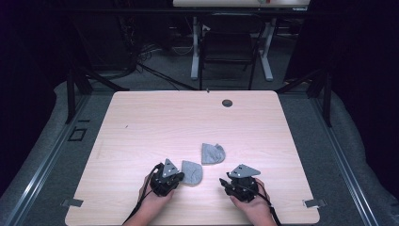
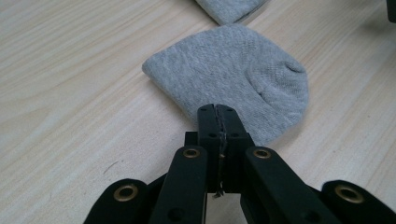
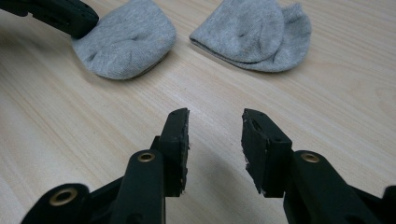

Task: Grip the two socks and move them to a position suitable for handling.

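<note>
Grey knit, folded into a rounded wedge, the near sock lies on the pale wooden table close to the person's edge, its long axis running away from the left gripper toward the table's middle. In the left gripper view the jaws stand pressed together right at the sock's near hem; whether a bit of fabric is pinched between them or they merely touch the edge I cannot tell, since the tips hide the contact. A second sock, folded the same way, sits just beyond and to the right, apart from the first by a narrow strip of bare wood.

The right gripper rests farther to the right, its jaws spread wide over bare wood, with both socks ahead of it and to its left. The left gripper is plainly the nearer one to the near sock. Any pull or lift, as I judge it, starts from that hem, drawing along the sock's length.
</note>
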